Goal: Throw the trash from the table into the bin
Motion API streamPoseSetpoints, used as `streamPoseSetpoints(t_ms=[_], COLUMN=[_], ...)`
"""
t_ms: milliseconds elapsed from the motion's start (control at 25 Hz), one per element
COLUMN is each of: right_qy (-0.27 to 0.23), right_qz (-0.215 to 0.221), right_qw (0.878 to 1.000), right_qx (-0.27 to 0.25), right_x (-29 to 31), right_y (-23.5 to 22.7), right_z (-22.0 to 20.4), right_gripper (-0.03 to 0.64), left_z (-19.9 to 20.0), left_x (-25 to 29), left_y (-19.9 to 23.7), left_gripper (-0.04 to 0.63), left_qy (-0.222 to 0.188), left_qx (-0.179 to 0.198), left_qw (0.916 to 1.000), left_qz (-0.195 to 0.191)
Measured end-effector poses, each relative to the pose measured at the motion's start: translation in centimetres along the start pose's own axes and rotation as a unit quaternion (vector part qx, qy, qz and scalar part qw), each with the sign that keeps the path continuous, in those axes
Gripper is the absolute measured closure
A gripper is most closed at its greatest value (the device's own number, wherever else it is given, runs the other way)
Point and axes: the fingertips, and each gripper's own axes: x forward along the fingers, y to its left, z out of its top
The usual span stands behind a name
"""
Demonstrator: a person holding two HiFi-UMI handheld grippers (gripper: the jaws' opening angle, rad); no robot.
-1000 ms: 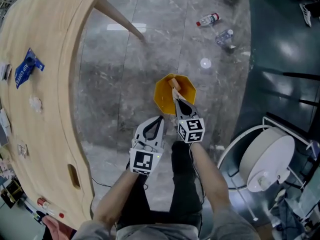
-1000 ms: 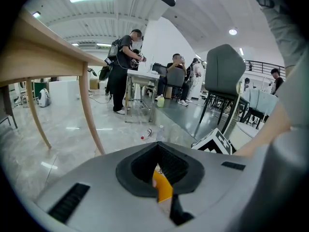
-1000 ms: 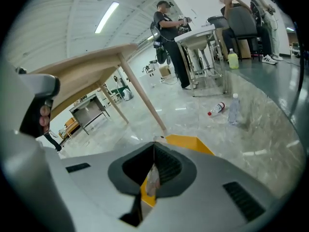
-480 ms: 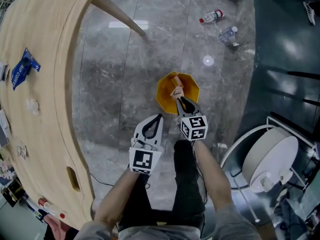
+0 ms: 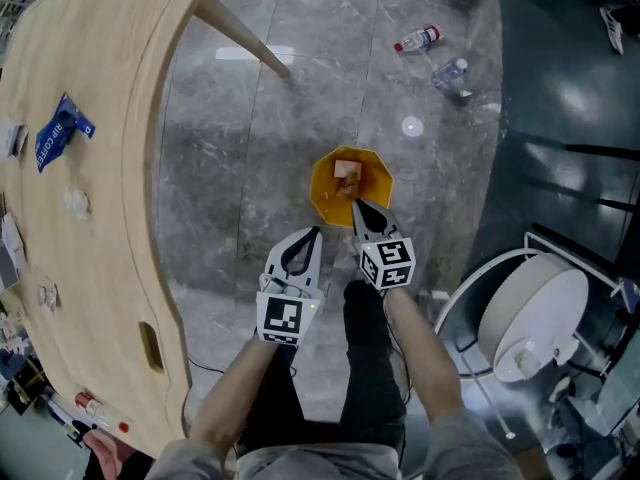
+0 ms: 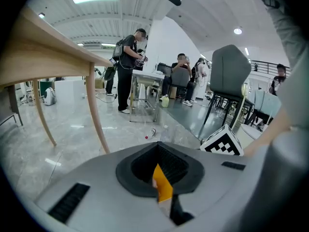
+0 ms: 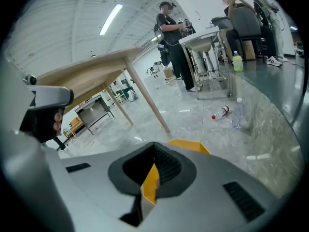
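The right gripper (image 5: 357, 208) hung at the near rim of the yellow bin (image 5: 318, 193) in the centre of the head view. Its jaws were drawn together with nothing between them; its own view showed only the bin's yellow through their gap. The left gripper (image 5: 316, 232) sat just beside it, lower left, also closed and empty. A small tan-and-orange trash piece (image 5: 347, 171) lay inside the bin, so this drop looked complete and the next job was probably to fetch more. To do that well, the person would likely lift both grippers clear of the bin and swing toward the wooden table (image 5: 120, 118) along the left side of the frame. The jaws should spread before they reach an item, not on top of it. The blue packet (image 5: 60, 133) at the upper left lay flat and creased with white print, and was probably best pinched at a raised edge. Below it sat a pale crumpled scrap (image 5: 75, 203), light and likely to slide.
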Motion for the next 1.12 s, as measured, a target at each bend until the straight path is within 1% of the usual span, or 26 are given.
streamPoseSetpoints(t_ms=[160, 360, 600, 760, 960, 1120], right_qy=[-0.027, -0.073, -0.125, -0.157, -0.183, -0.205], right_qz=[0.008, 0.013, 0.018, 0.015, 0.015, 0.015], right_qw=[1.000, 0.997, 0.992, 0.987, 0.983, 0.978], right_qx=[0.001, 0.008, 0.012, 0.018, -0.017, -0.027], right_x=[-2.3, -6.4, -11.7, -15.6, -20.1, -23.2], right_y=[1.6, 4.3, 7.5, 9.3, 12.0, 13.8], right_z=[3.5, 8.9, 15.6, 19.4, 23.6, 26.4], right_gripper=[0.612, 0.612, 0.612, 0.612, 0.612, 0.612], left_z=[2.6, 7.1, 13.0, 16.4, 20.2, 23.2], left_x=[-1.2, -3.4, -5.9, -8.2, -10.8, -13.1], left_y=[0.0, -0.5, -1.5, -2.3, -3.3, -4.2], left_gripper=[0.591, 0.591, 0.591, 0.591, 0.591, 0.591], left_qy=[-0.011, -0.036, -0.065, -0.079, -0.094, -0.110], left_qx=[-0.004, -0.008, -0.007, -0.004, -0.001, 0.008], left_qw=[0.9999, 0.9992, 0.9976, 0.9965, 0.9953, 0.9936], left_qz=[0.005, 0.016, 0.024, 0.026, 0.024, 0.023])
